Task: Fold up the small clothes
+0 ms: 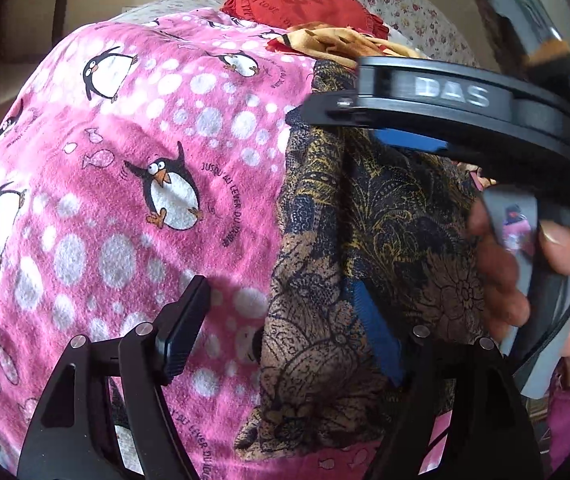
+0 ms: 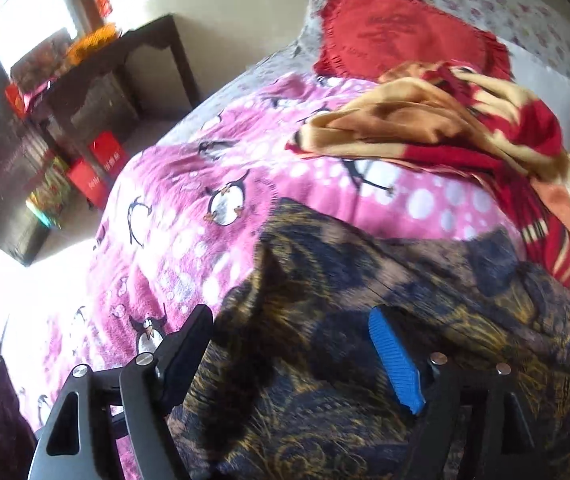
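Both grippers spread wide over the dark patterned garment on the pink penguin blanket — left gripper at 6 o'clock, right gripper likewise — neither pinching cloth.

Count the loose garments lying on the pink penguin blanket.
2. The dark floral garment lies nearest, under both open hand-held grippers; the red and tan garment is bunched farther back beside the red heart cushion. More may be hidden underneath.
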`<state>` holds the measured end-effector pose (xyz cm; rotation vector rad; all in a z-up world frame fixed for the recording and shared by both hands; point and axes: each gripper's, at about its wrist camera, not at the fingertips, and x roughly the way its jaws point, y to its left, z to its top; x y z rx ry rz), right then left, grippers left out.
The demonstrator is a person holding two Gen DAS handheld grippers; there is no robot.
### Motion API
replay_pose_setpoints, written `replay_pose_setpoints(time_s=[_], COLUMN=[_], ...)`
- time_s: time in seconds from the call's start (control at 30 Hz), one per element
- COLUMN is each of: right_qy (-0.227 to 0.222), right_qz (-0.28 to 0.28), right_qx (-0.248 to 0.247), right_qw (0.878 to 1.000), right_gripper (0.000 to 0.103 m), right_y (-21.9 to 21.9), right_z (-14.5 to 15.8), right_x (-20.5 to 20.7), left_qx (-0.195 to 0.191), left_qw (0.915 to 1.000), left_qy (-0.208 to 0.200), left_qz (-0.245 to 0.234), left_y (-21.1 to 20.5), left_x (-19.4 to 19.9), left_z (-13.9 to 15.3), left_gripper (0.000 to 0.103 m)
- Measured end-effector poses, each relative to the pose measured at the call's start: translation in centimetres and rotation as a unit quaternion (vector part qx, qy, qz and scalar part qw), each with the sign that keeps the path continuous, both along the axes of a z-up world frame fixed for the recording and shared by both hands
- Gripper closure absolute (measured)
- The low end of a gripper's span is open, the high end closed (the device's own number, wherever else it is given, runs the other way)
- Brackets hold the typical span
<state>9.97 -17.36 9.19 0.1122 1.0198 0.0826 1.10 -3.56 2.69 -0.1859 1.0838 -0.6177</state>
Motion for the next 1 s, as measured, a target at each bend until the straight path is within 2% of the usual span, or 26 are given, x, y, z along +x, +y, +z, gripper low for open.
replay_pose_setpoints(time_s=[0.13,0.2,0.27,0.3,0.4,0.5,0.63,0.73,0.77,0.83,0.87,0.9,0.93,0.97,1.0], right_qy=[0.016,0.028,0.02,0.017,0.011,0.003,-0.01,-0.01,-0.009,-0.005,-0.002,0.002,0.005,0.009,0.009], right_qz=[0.027,0.032,0.018,0.01,0.013,0.017,0.017,0.01,0.007,0.001,-0.001,-0.002,-0.004,-0.006,-0.009], right_qx=[-0.067,-0.104,-0.117,-0.124,-0.094,-0.045,-0.007,0.016,0.029,0.047,0.052,0.059,0.067,0.074,0.074], right_qw=[0.997,0.994,0.993,0.992,0.995,0.999,1.0,1.0,1.0,0.999,0.999,0.998,0.998,0.997,0.997], right_gripper=[0.015,0.017,0.033,0.048,0.073,0.084,0.085,0.085,0.085,0.085,0.085,0.079,0.06,0.047,0.027], right_y=[3.1,4.0,3.9,3.6,1.7,0.3,-0.8,-1.9,-2.3,-2.8,-3.1,-3.2,-3.2,-3.1,-3.1], right_z=[-1.3,-2.2,-2.3,-2.1,-0.9,0.7,2.3,2.5,2.6,2.6,2.6,2.5,2.5,2.6,2.7], right_x=[1.6,2.1,2.1,2.0,1.6,0.5,-1.0,-1.6,-1.7,-1.8,-1.7,-1.6,-1.4,-1.3,-1.3], left_qx=[-0.002,-0.003,-0.005,-0.006,-0.01,-0.011,-0.037,-0.049,-0.049,-0.051,-0.054,-0.059,-0.064,-0.068,-0.07], left_qw=[1.0,1.0,1.0,1.0,0.9999,0.9999,0.9991,0.998,0.9978,0.998,0.9979,0.9977,0.9973,0.9969,0.9966], left_qy=[-0.003,-0.002,0.0,0.0,0.002,0.001,0.013,0.03,0.031,0.021,0.013,0.007,0.002,-0.003,-0.007], left_qz=[-0.001,-0.003,-0.003,-0.003,0.002,0.005,-0.013,-0.029,-0.031,-0.032,-0.033,-0.035,-0.037,-0.04,-0.042], left_y=[0.0,0.0,0.1,0.1,-0.1,-0.7,-1.6,-2.3,-2.3,-2.4,-2.3,-2.1,-1.9,-1.9,-2.0], left_x=[-0.2,-0.2,-0.1,-0.1,0.1,0.5,0.4,0.3,0.2,-0.5,-0.8,-1.3,-1.7,-2.0,-2.2], left_z=[0.0,0.0,0.0,0.0,0.1,0.2,0.4,0.3,0.4,0.8,1.2,1.5,1.7,2.0,2.3], left_gripper=[0.026,0.026,0.026,0.026,0.023,0.018,0.021,0.063,0.072,0.082,0.082,0.084,0.086,0.087,0.087])
